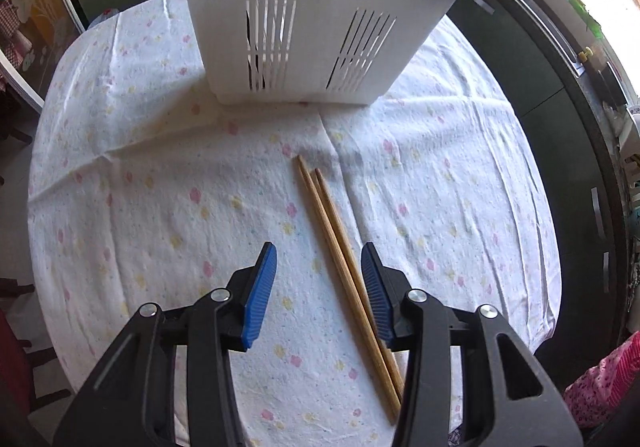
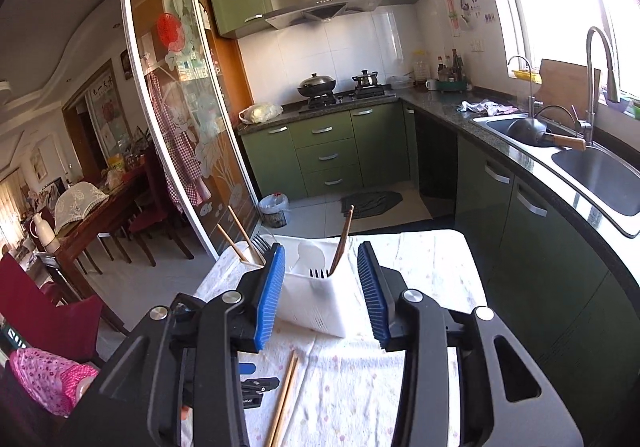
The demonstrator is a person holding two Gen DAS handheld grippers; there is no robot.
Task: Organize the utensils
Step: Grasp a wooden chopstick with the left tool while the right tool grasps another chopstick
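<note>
A pair of wooden chopsticks lies side by side on the flowered tablecloth, in front of a white slotted utensil caddy. My left gripper is open and empty just above the cloth; the chopsticks run between its blue pads, close to the right one. My right gripper is open and empty, held higher, facing the caddy. The caddy holds chopsticks, black forks and a white spoon. The loose pair lies below, with part of the left gripper beside it.
The table's right edge borders dark green kitchen cabinets and a counter with a sink. A red chair and pink cloth are at the left. A glass sliding door stands beyond the table.
</note>
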